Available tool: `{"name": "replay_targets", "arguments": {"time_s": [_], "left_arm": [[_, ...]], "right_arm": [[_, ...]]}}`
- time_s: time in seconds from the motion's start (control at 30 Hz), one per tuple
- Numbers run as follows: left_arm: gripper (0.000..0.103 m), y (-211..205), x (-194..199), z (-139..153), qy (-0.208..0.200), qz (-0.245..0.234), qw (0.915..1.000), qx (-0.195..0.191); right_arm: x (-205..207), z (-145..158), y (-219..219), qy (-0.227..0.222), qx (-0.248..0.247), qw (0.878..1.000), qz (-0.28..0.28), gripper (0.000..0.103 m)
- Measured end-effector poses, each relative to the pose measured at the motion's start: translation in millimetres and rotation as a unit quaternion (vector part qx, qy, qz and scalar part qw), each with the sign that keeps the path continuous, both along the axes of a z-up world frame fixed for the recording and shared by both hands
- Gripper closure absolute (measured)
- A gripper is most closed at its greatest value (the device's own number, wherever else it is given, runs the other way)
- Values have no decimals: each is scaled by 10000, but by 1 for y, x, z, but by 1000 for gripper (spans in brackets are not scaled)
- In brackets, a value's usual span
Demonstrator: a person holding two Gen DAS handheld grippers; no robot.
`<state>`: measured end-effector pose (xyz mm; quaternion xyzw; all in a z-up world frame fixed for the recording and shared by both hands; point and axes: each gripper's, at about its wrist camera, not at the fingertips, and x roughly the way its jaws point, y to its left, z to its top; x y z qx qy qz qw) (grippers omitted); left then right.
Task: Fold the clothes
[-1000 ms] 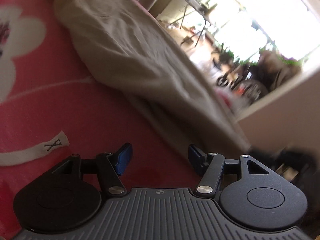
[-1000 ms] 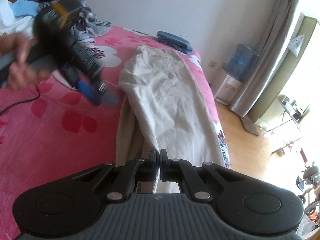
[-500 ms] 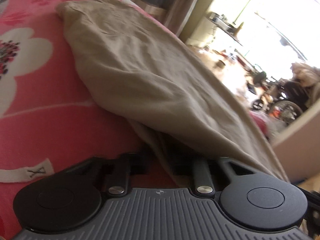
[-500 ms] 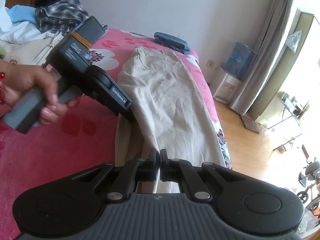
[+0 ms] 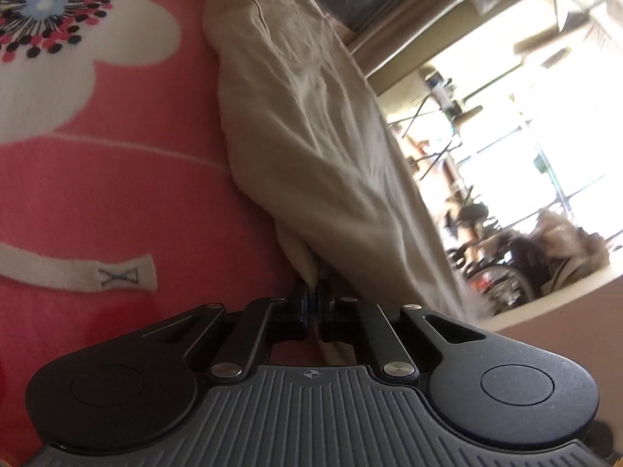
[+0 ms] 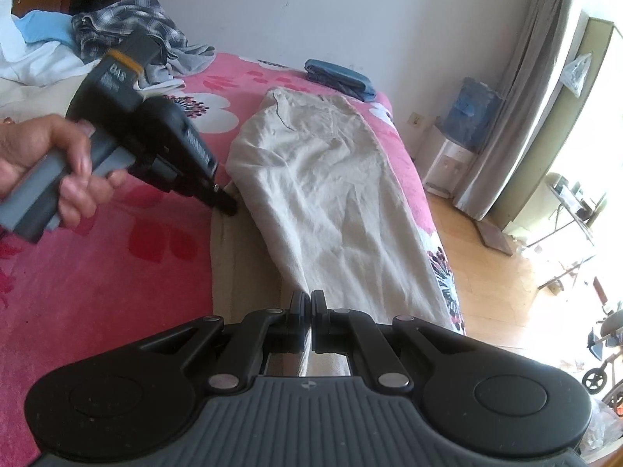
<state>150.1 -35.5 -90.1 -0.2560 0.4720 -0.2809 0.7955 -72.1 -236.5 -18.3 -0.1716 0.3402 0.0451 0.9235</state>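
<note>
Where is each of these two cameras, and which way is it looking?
Left wrist: on the left claw, looking along the beige trousers across the pink bedspread toward a bright doorway; only its own shut fingers show.
Right wrist: on the right claw, looking down the bed toward the white wall; its shut fingers, the left claw and a hand show.
Shared: trousers, bedspread; each claw pinches the cloth.

Both grippers, left (image 5: 313, 292) and right (image 6: 311, 303), point downward with jaws clamped together; a hand (image 6: 43, 167) holds the left's handle.
</note>
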Motion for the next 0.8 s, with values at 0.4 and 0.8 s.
{"name": "replay_targets", "arguments": {"time_s": [0.4, 0.8], "left_arm": [[102, -5, -2, 3, -323, 217, 9973, 626], [101, 3, 1, 7, -202, 241, 9973, 668]], "right_arm": [[-2, 0, 6, 44, 26, 9999, 143, 101], [3, -42, 20, 1138, 193, 9901, 801, 94]]}}
